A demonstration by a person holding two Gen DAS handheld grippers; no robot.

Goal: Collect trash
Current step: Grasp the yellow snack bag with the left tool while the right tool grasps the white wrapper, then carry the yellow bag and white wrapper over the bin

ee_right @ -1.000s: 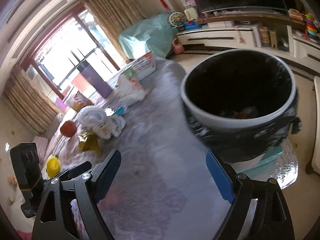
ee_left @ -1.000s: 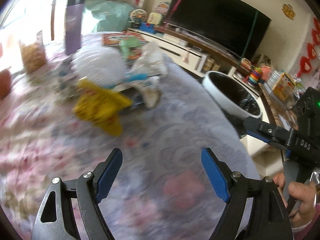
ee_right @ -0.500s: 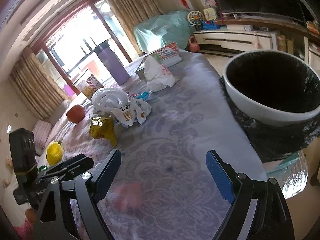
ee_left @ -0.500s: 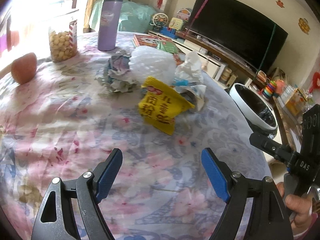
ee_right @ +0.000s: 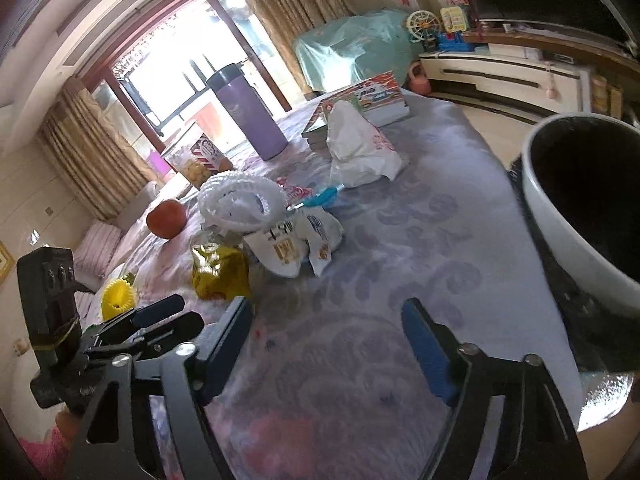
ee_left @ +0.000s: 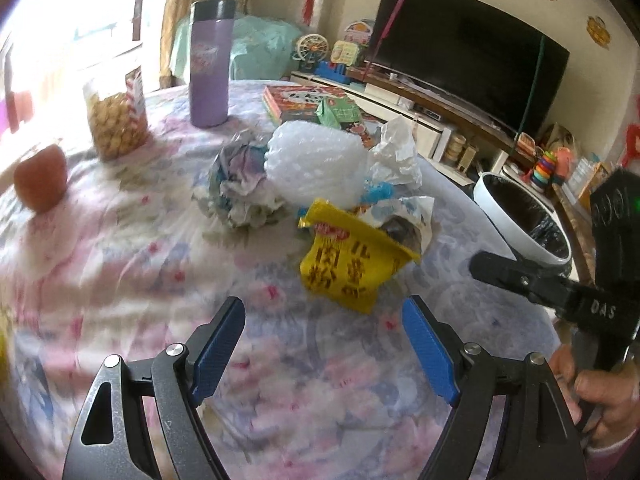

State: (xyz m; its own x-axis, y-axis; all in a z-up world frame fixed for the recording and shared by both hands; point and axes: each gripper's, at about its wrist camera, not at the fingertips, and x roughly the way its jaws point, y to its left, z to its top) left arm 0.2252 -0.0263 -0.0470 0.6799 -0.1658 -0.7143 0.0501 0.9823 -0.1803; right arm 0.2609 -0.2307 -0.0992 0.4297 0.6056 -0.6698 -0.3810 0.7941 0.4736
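A heap of trash lies on the flowered tablecloth: a yellow snack wrapper (ee_left: 352, 264) (ee_right: 220, 272), a white foam net (ee_left: 316, 164) (ee_right: 240, 204), crumpled paper (ee_left: 240, 184), a white printed wrapper (ee_right: 292, 244) and a white plastic bag (ee_left: 396, 156) (ee_right: 356, 148). My left gripper (ee_left: 324, 344) is open just short of the yellow wrapper, with nothing between its fingers. My right gripper (ee_right: 328, 344) hovers over bare cloth, jaws closing on nothing. The white bin (ee_left: 520, 220) (ee_right: 560, 232) with a black liner stands off the table's right edge.
A purple flask (ee_left: 208, 64), a jar of snacks (ee_left: 116, 120), a reddish fruit (ee_left: 40, 180) and stacked books (ee_left: 308, 98) stand behind the heap. A yellow ring-shaped object (ee_right: 118, 298) lies at the left. A TV (ee_left: 468, 56) and low cabinet line the far wall.
The left gripper has come closer to the heap, so the yellow wrapper looks larger. The right view has swung from the bin toward the heap, and its jaws stand narrower.
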